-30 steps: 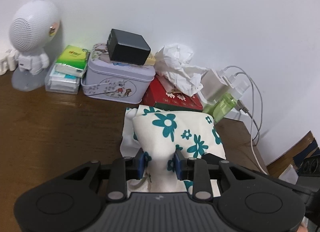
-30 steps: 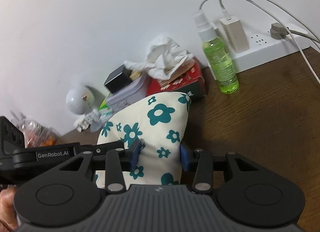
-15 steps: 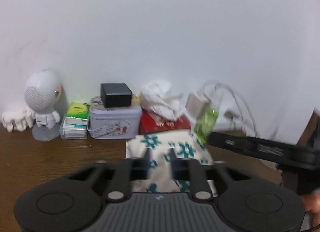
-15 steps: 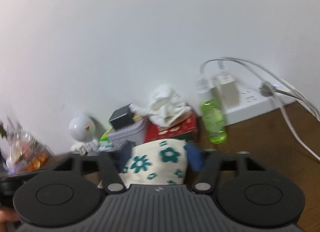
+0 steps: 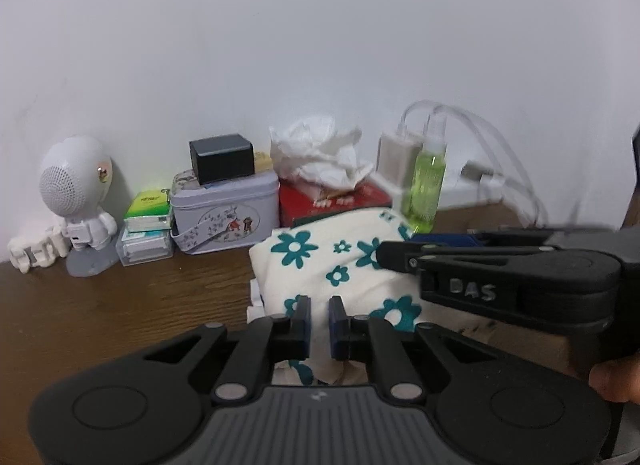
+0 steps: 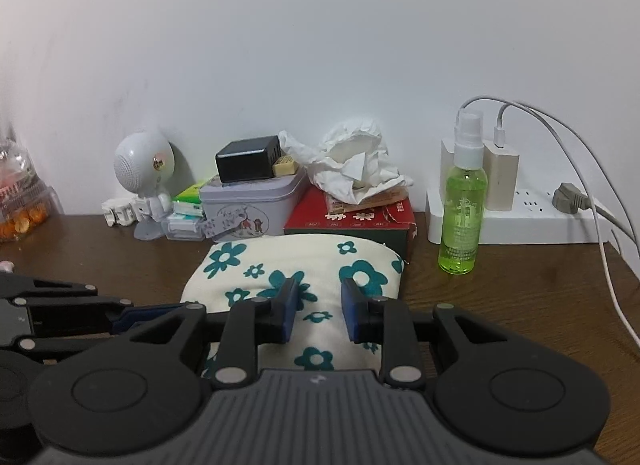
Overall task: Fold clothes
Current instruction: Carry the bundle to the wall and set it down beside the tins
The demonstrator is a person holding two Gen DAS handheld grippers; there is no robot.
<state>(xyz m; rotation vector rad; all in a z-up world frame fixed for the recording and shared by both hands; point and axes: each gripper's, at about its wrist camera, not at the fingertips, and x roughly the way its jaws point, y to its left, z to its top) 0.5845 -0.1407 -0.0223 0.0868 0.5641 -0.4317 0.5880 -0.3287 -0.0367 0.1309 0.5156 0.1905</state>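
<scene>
A cream cloth with teal flowers point(image 5: 340, 265) lies folded in a thick bundle on the brown wooden table, also in the right wrist view point(image 6: 304, 273). My left gripper point(image 5: 319, 323) hovers over its near edge, jaws nearly closed with a narrow gap and nothing between them. My right gripper point(image 6: 316, 307) is open above the cloth's near half and holds nothing. The right gripper also shows side-on in the left wrist view point(image 5: 500, 277), over the cloth's right part. The left gripper shows at the left in the right wrist view point(image 6: 60, 313).
Along the wall stand a white robot figure point(image 6: 144, 181), a grey tin point(image 6: 248, 205) with a black box point(image 6: 248, 159) on it, a red tissue box point(image 6: 352, 217), a green spray bottle point(image 6: 462, 205) and a white power strip point(image 6: 520, 217) with cables. A snack bag point(image 6: 20, 201) sits far left.
Both grippers let go of the cloth and drew back and up. The cloth now lies flat on the table. The left jaws narrowed; the right jaws stay wide.
</scene>
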